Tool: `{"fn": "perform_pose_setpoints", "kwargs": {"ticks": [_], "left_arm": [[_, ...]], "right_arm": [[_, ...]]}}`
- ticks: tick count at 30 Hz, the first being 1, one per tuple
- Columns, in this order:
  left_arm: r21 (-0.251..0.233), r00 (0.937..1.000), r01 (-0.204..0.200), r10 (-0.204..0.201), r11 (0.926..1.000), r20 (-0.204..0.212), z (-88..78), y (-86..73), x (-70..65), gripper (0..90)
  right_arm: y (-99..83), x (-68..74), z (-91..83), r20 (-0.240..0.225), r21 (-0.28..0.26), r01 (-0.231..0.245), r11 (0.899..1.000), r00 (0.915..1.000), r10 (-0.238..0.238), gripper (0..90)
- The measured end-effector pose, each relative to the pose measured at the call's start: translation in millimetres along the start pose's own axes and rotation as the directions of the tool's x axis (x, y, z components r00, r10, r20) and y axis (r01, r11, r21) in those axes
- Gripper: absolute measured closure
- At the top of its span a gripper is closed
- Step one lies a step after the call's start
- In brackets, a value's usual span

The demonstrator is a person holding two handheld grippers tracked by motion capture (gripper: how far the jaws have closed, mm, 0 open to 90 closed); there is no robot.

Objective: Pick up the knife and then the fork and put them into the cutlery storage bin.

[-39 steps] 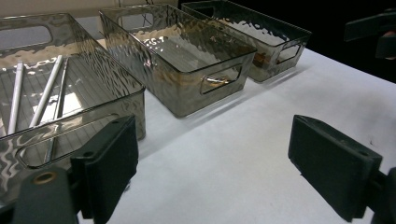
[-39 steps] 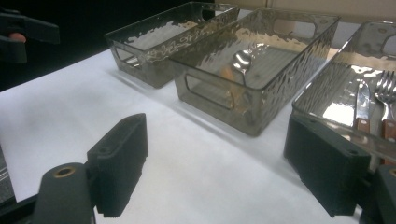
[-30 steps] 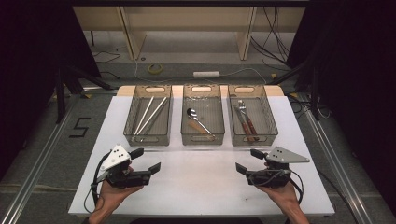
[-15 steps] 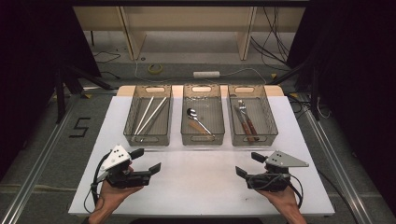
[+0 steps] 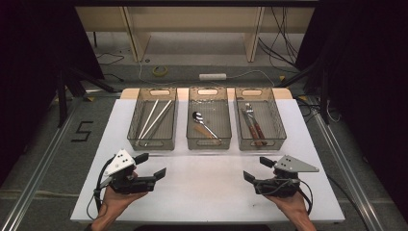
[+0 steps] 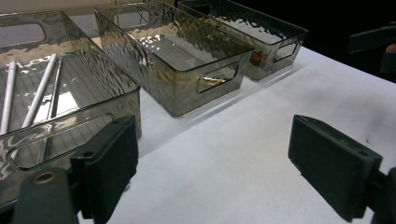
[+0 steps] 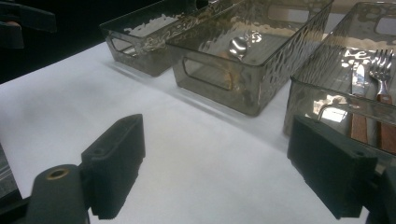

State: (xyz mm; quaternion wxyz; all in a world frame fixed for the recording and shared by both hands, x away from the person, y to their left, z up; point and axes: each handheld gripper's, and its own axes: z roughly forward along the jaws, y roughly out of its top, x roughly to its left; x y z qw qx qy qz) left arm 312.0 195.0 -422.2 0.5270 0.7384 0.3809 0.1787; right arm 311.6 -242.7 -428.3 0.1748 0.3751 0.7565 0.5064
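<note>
White table covering point(image 5: 207, 187) is seen nearest the person, and both grippers are held low over its front part, well apart from each other. The left gripper point(image 5: 150, 164) is gripped by the left hand point(image 5: 115, 197); its jaws are spread wide with nothing between them, as is confirmed in the left gripper view point(image 6: 212, 168), where bare white surface is seen in the gap. The right gripper point(image 5: 257, 169) is held by the right hand point(image 5: 291, 204), its jaws likewise apart and holding nothing, and bare surface is shown between them in the right gripper view point(image 7: 215, 172).

Beyond the grippers, three smoky transparent bins are set side by side across the middle of the table. The left bin point(image 5: 139, 142) is just ahead of the left gripper, and pale chopsticks point(image 5: 155, 118) are laid in it. A metal spoon point(image 5: 202, 121) is laid in the middle bin point(image 5: 208, 142). A fork and a knife with brown handles point(image 5: 252, 126) are laid in the right bin point(image 5: 260, 143), just ahead of the right gripper.

On the floor to the left of the table, a black figure "5" point(image 5: 82, 131) can be read. Farther off, a roll of tape point(image 5: 159, 70) and a white power strip point(image 5: 212, 76) are seen on the floor.
</note>
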Motion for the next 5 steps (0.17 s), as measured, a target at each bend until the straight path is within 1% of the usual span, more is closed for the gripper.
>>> {"fn": "perform_pose_setpoints", "kwargs": {"ticks": [5], "left_arm": [[0.001,1.0,-0.001,0.001,1.0,0.0,0.1,0.0,0.0,15.6]], "right_arm": [[0.1,-0.5,0.1,0.002,0.0,-0.002,1.0,1.0,0.002,20.0]]}}
